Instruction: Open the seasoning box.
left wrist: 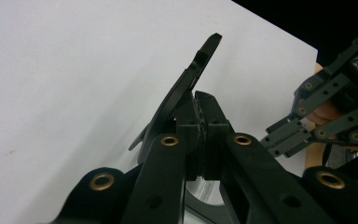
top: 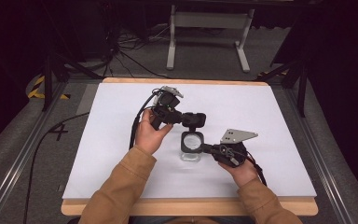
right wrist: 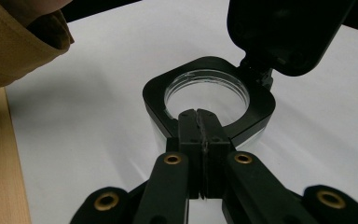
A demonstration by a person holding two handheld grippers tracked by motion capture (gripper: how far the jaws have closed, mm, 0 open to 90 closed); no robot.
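Tan sleeves (top: 121, 186) enter from the near edge of a white counter (top: 121, 112), each hand carrying a hand-held gripper. At left, the left hand-held gripper (top: 182, 118) is seen clamped on the raised black hinged lid (top: 195, 119) of a small clear jar (top: 191, 144) with a black square collar, standing mid-counter. At right, the right hand-held gripper (top: 207, 148) is clamped on the collar's near rim, steadying it. The lid appears to be mid-swing on its hinge; next, it likely must be carried further along its arc while the jar is held still. Nothing else lies on the counter; cables (top: 135, 126) trail left, and a white stand (top: 209, 21) is seen beyond the far edge.
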